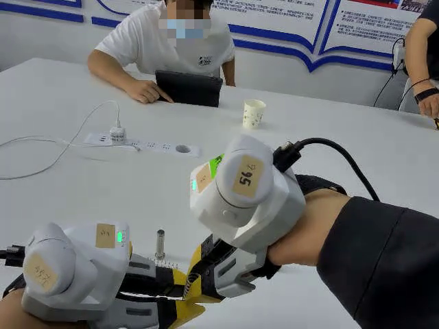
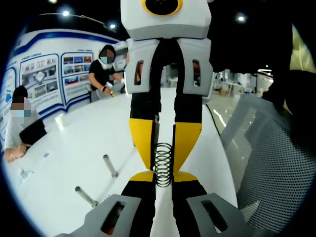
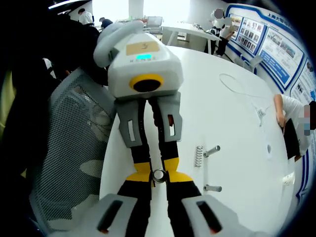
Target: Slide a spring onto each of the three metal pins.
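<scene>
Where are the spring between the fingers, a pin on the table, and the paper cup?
spring [image 2: 163, 165]: left gripper view, on its middle coils.
pin [image 2: 110, 166]: left gripper view, on the middle of its shaft.
paper cup [image 1: 254, 114]: head view, on its side wall.

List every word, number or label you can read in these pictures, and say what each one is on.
"95": end sticker on the right gripper.
"3": top sticker on the left gripper.
Too small or blurred to read: the wall posters, the shirt logo, the print on the paper cup.
</scene>
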